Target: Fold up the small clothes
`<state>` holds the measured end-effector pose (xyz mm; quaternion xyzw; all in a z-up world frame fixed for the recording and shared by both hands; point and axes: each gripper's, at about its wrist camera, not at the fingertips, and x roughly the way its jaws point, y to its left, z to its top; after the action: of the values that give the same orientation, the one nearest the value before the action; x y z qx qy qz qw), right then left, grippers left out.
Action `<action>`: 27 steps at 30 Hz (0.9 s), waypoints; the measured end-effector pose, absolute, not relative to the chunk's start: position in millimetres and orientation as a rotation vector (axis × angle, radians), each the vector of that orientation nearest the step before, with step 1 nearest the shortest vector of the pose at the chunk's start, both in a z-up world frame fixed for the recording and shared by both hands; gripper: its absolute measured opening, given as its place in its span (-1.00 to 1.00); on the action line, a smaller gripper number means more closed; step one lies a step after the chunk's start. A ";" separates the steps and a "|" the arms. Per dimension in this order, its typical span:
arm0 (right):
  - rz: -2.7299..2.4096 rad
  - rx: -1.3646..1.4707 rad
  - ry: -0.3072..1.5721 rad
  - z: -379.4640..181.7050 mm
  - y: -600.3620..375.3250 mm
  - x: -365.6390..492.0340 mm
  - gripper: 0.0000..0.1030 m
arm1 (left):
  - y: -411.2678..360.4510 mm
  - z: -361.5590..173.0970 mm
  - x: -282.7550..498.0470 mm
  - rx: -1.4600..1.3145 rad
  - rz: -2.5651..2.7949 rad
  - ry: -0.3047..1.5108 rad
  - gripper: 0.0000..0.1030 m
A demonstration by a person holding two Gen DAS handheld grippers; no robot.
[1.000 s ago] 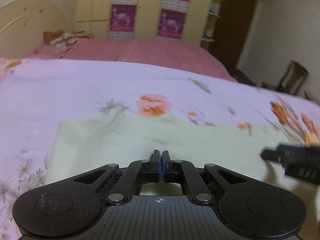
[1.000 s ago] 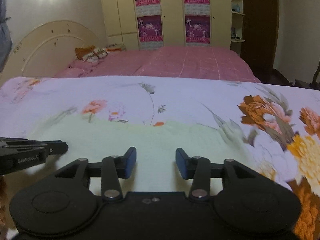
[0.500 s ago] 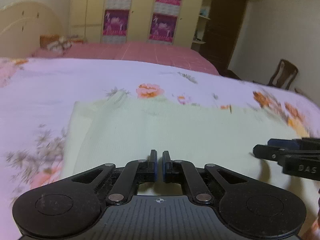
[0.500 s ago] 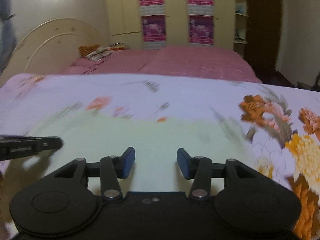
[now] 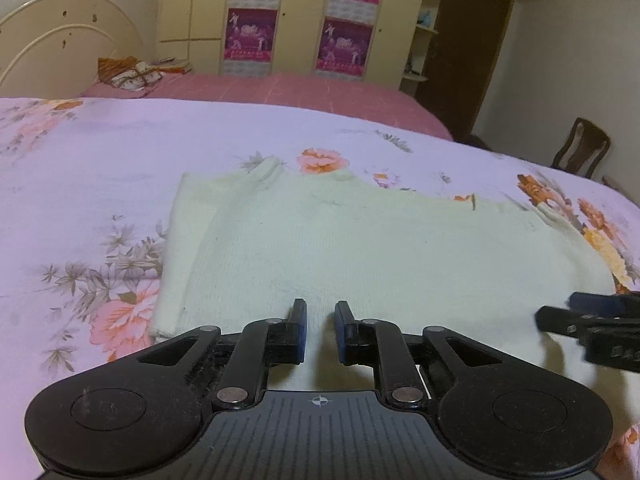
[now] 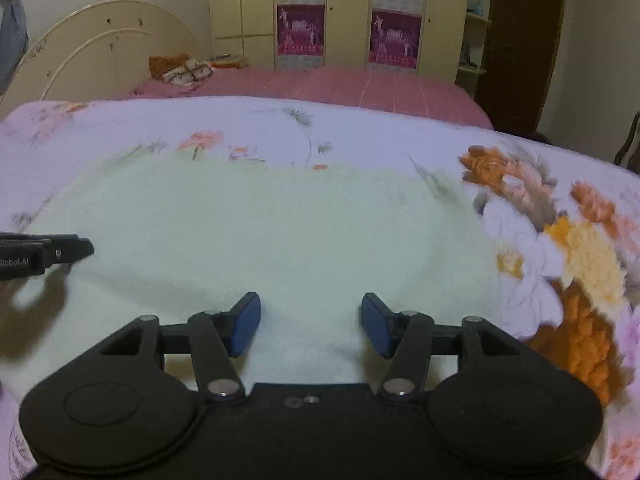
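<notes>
Since a second earlier the left gripper [image 5: 321,330] had parted slightly, the right gripper [image 6: 311,326] stayed spread wide, and neither pinched the pale garment [image 5: 360,248], so its released fold risked springing back on the floral bedspread [image 5: 100,168].

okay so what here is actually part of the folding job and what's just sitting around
Job: pale green garment, spread on the floral bedsheet; left claw and right claw, both open above it.

Lying about: pillows, chair, wardrobe posters.

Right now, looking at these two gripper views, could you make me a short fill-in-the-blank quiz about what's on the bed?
1. The pale green knitted garment lies flat on a ____ bedspread.
2. The left gripper jaws hold ____.
3. The right gripper jaws stand ____.
4. The far wardrobe doors carry ____ magenta posters.

Missing: floral; nothing; open; four
</notes>
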<state>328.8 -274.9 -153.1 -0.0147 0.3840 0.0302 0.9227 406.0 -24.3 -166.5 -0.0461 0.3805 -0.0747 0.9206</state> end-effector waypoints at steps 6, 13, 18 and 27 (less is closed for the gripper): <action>0.069 -0.003 0.768 -137.7 -270.1 305.4 0.16 | -33.6 -162.6 399.8 -0.057 -0.138 0.778 0.66; 0.042 -0.017 0.843 -156.7 -271.9 286.2 0.45 | -51.6 -172.0 383.1 0.085 -0.141 0.806 1.00; -0.001 -0.025 0.859 -165.2 -268.4 277.1 0.89 | -51.0 -171.4 375.1 0.081 -0.135 0.824 1.00; -0.036 0.040 0.874 -165.1 -269.6 267.3 0.98 | -43.3 -173.8 348.3 0.014 -0.175 0.831 1.00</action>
<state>267.3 -269.6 -165.1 0.0195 0.4231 -0.0173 0.9057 348.3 -43.3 -173.8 0.0069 0.4031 -0.0849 0.9112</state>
